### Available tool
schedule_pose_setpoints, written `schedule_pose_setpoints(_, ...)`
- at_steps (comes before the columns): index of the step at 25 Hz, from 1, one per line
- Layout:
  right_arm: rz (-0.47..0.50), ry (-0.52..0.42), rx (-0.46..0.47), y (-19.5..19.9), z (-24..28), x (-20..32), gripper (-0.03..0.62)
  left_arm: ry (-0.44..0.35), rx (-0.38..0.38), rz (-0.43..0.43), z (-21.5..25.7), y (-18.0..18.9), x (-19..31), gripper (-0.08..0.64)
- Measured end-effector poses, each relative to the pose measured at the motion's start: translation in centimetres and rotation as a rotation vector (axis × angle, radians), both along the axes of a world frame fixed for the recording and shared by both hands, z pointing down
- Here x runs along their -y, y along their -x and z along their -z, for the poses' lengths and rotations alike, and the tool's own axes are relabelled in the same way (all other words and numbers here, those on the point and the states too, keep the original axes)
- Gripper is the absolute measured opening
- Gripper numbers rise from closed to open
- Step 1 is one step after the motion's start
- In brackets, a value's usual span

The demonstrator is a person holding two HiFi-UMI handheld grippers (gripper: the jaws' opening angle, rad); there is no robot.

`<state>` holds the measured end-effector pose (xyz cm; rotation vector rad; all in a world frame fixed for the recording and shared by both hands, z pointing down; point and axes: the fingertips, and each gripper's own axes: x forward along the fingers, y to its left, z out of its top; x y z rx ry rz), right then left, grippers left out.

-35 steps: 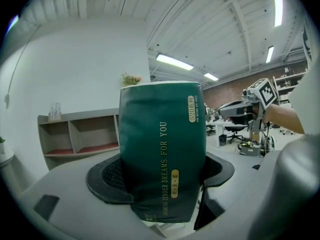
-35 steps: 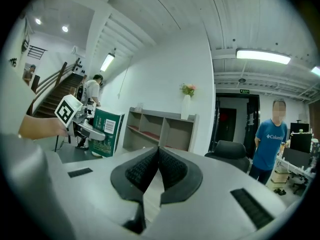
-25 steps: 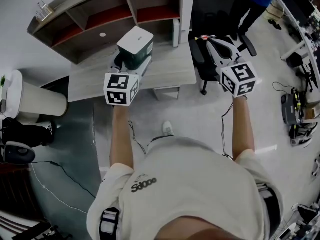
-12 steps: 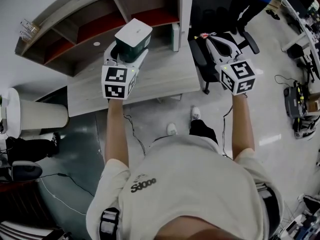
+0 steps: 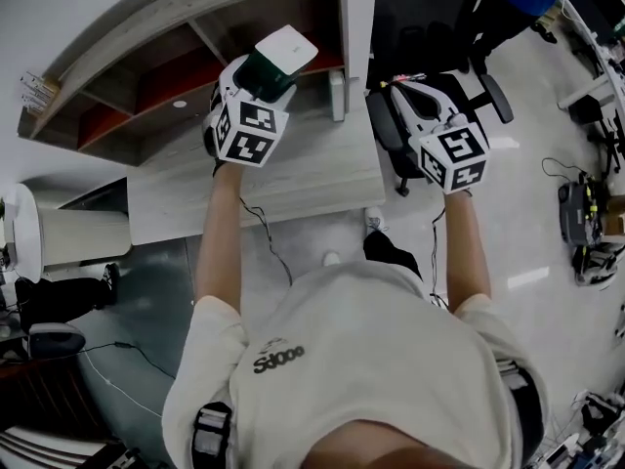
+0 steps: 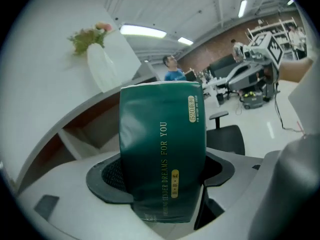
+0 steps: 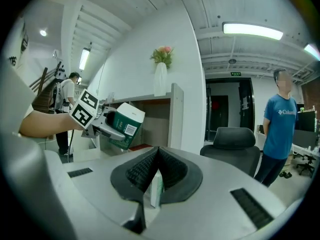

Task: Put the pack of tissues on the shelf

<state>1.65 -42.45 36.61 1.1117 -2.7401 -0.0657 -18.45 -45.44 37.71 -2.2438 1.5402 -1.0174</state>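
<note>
Left gripper: clamped on pack of tissues, which is held at shelf opening.
Right gripper: jaws pressed together, nothing held, above chair.

The head view is dim and flat, darkening toward its corners. Both gripper views are fisheye circles ringed in black, bending straight lines. Long white ceiling strip lights glare; the near foreground is softly blurred.
</note>
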Motion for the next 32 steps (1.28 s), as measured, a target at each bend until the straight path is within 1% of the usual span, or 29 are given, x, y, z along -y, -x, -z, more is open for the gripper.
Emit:
schedule_pose_setpoints(5, -0.002, 0.022, 0.005, -0.5, -1.0, 2.8, 0.005, 0.048, 0.342, -0.027, -3.6, -0.8, 5.6, 0.394)
schedule_pose_setpoints(8, -0.009, 0.042, -0.001, -0.9, -1.9, 4.0, 0.005, 0.083, 0.473, -0.031, -5.8, -0.6, 8.2, 0.394)
schedule_pose_setpoints(11, -0.019, 0.062, -0.005, -1.2, -2.7, 4.8, 0.005, 0.097, 0.623, -0.038, -7.7, -0.2, 9.9, 0.396)
schedule_pose_setpoints(13, -0.023, 0.074, -0.009, -1.4, -3.3, 5.2, 0.005, 0.096, 0.699, -0.044, -8.3, -0.1, 10.5, 0.397)
schedule_pose_setpoints(19, -0.033, 0.103, -0.009, -1.6, -4.2, 5.6, 0.005, 0.097, 0.865, -0.086, -9.9, -1.0, 10.8, 0.397)
schedule_pose_setpoints(20, -0.034, 0.104, -0.008, -1.5, -4.3, 5.6, 0.005, 0.094, 0.879, -0.086, -10.2, -1.3, 10.8, 0.397)
schedule_pose_setpoints(22, -0.038, 0.104, -0.013, -1.5, -4.4, 5.5, 0.005, 0.091, 0.856, -0.073, -10.4, -1.7, 10.9, 0.397)
schedule_pose_setpoints(24, -0.041, 0.106, -0.018, -1.5, -4.6, 5.3, 0.005, 0.103, 0.802, -0.065, -10.4, -1.9, 10.9, 0.402)
schedule_pose_setpoints(28, -0.042, 0.116, -0.007, -1.6, -4.7, 4.9, 0.005, 0.148, 0.648, -0.086, -10.2, -2.8, 10.3, 0.425)
schedule_pose_setpoints(32, -0.045, 0.12, -0.004, -1.5, -4.8, 4.5, 0.005, 0.148, 0.579, -0.12, -10.2, -3.2, 9.4, 0.426)
